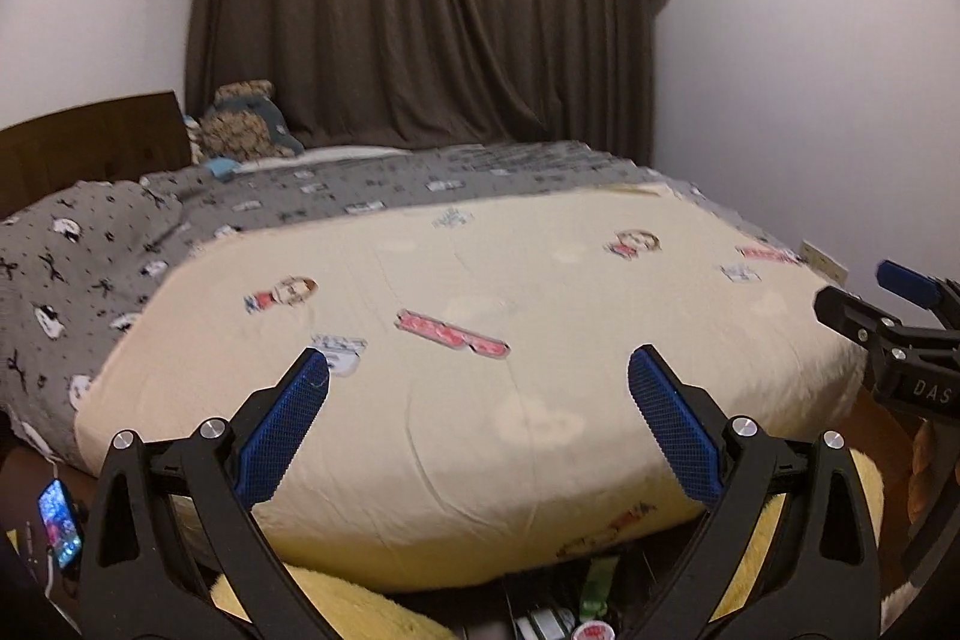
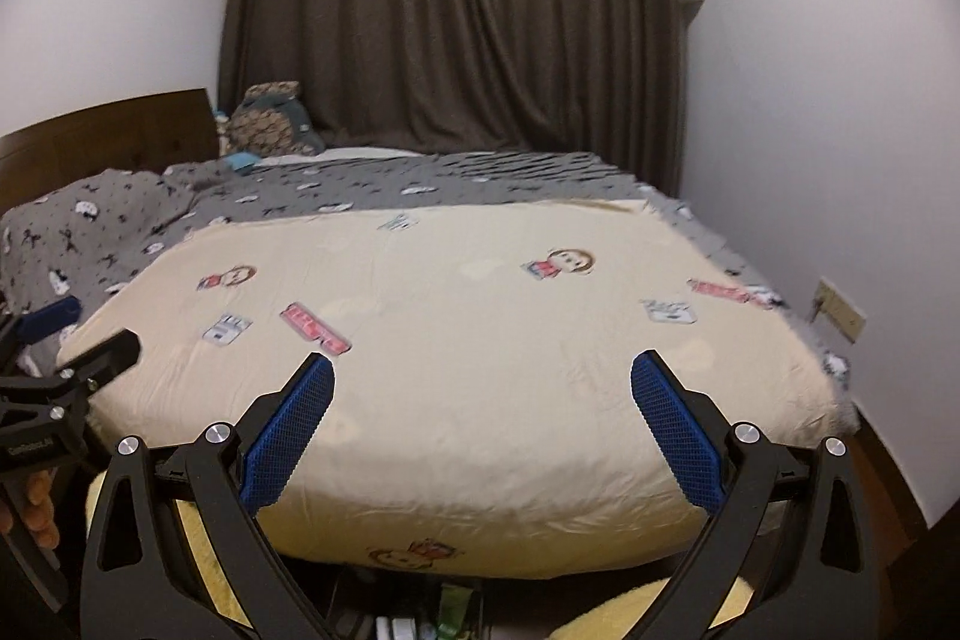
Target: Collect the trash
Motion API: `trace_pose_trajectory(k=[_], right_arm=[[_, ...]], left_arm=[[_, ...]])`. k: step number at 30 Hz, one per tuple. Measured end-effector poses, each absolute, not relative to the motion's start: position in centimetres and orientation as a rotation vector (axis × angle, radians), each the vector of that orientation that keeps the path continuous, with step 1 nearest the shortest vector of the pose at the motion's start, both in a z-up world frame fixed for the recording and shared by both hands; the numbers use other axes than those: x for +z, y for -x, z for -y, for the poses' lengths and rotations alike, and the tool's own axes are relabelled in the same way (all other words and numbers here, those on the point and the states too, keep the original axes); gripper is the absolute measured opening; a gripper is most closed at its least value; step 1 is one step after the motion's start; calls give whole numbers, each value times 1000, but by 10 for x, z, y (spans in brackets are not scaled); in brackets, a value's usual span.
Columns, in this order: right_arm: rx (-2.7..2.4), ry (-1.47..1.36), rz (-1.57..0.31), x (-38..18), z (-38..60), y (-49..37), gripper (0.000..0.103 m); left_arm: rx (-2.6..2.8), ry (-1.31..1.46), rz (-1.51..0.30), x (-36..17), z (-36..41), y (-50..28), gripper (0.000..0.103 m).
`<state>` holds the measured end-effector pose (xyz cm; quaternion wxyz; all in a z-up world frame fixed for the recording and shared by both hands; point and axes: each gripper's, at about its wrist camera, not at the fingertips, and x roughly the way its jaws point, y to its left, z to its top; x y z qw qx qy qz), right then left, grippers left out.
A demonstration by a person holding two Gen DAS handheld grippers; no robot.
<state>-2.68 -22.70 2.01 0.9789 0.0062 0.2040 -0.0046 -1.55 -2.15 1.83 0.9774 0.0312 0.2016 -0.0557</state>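
Cream cartoon-printed quilt spreads ahead of both tools. Left gripper and right gripper, fingers spread wide, hold nothing. Small packets, possibly trash, lie low beneath them; collection apparently not yet begun.

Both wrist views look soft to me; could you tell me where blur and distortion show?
Left wrist view: bed cover prints smeared by motion, left gripper sharp, dark fisheye corners. Right wrist view: similar smear, curtain dim, walls bowed, right gripper crisp.
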Motion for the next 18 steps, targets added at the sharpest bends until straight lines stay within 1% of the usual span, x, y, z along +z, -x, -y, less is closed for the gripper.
trace_pose_trajectory(k=[5, 18], right_arm=[[-42, -38, -398, 26, 231, 29, 99], [-40, -36, -410, 27, 227, 31, 99]], left_arm=[[-83, -59, -385, 30, 19, 20, 95], [-82, -40, -400, 31, 13, 27, 95]])
